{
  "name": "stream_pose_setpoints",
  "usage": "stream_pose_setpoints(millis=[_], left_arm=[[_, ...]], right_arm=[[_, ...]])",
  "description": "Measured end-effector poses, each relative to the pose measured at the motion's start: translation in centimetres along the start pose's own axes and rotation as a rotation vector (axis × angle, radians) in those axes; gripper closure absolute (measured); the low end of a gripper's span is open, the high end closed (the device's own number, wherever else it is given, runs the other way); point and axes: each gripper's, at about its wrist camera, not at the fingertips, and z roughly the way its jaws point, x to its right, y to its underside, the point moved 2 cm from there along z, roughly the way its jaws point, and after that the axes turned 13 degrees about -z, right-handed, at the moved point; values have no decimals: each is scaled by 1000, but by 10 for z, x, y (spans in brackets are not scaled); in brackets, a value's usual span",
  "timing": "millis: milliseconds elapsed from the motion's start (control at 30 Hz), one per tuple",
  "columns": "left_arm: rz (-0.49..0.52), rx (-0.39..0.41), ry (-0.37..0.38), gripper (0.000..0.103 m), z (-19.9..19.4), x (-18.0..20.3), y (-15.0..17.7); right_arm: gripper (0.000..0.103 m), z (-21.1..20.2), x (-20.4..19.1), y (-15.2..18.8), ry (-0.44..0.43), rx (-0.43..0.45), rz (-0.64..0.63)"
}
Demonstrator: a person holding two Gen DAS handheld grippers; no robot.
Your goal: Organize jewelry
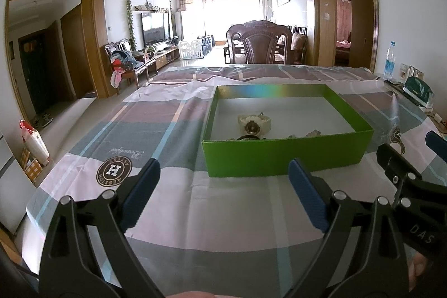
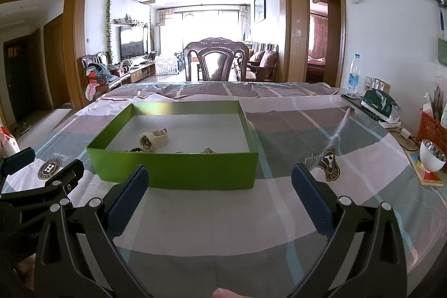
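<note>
A green open box (image 1: 282,155) (image 2: 178,166) sits on the checked tablecloth in front of both grippers. A cream watch (image 1: 253,124) (image 2: 153,141) lies on its white floor. A dark ring-like piece (image 1: 247,137) (image 2: 136,150) and small pale trinkets (image 1: 311,133) (image 2: 208,150) rest by the near wall, partly hidden behind it. My left gripper (image 1: 223,175) hovers open and empty just short of the box. My right gripper (image 2: 219,180) is open and empty too, near the box's right front corner. Each gripper shows at the edge of the other's view.
A wooden chair (image 2: 216,59) stands at the table's far side. At the right edge are a water bottle (image 2: 353,74), a green-white appliance (image 2: 381,105), a red basket (image 2: 431,129) and a white bowl (image 2: 431,158). The tablecloth (image 2: 251,214) lies bare before the box.
</note>
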Motion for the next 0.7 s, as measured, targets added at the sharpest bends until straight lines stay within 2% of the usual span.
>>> stream_pose_setpoints(millis=[533,633,700], left_arm=[[-5,-13,-2,8,2,-2,2],[-9,-42,-10,6,8,-6,6],[-16,-102,-12,4,17,-11,12]], right_arm=[[3,1,0,2,-3,-6,0],[3,9,0,7,-36,-47,2],[3,20,-1,14,-81,-107,-2]])
